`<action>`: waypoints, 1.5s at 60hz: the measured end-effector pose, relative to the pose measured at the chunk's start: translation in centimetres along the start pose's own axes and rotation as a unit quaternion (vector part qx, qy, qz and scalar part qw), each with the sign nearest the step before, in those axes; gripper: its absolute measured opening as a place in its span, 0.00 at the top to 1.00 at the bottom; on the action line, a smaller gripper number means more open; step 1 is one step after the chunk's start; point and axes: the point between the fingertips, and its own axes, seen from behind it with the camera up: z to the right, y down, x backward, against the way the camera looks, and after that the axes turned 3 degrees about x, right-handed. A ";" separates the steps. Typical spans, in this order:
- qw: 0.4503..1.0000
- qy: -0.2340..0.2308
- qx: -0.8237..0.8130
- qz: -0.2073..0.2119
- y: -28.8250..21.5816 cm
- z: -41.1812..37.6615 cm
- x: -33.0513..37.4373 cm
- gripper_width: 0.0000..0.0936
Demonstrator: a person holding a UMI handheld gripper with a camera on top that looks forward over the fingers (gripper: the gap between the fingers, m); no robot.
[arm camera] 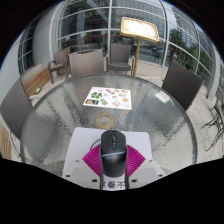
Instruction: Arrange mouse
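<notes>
A black computer mouse point(112, 150) sits between my gripper's point(112, 162) two magenta pads, its front pointing away from me. Both pads point(94, 160) press against the mouse's sides, so the fingers are shut on it. The mouse is over a white mat point(88, 140) that lies on the near part of a round glass table point(55, 115). I cannot tell whether the mouse rests on the mat or is held just above it.
A sheet with coloured pictures point(107, 98) lies on the table beyond the mouse. Chairs point(120, 55) stand around the table's far side, and another chair point(185, 80) on the right. Glass walls lie beyond.
</notes>
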 end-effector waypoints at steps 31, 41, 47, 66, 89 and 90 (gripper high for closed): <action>0.998 0.040 -0.039 -0.024 4.7 1.2 -2.3 0.26; 0.997 0.047 -0.057 0.003 1.9 2.1 2.2 0.08; 0.998 0.036 -0.051 0.032 -0.6 2.0 7.0 0.07; 0.995 0.011 -0.043 0.094 -1.4 0.4 21.5 0.07; 0.993 -0.009 -0.027 0.115 1.7 -1.8 28.8 0.08; 0.993 -0.009 -0.027 0.116 1.8 -1.8 29.0 0.08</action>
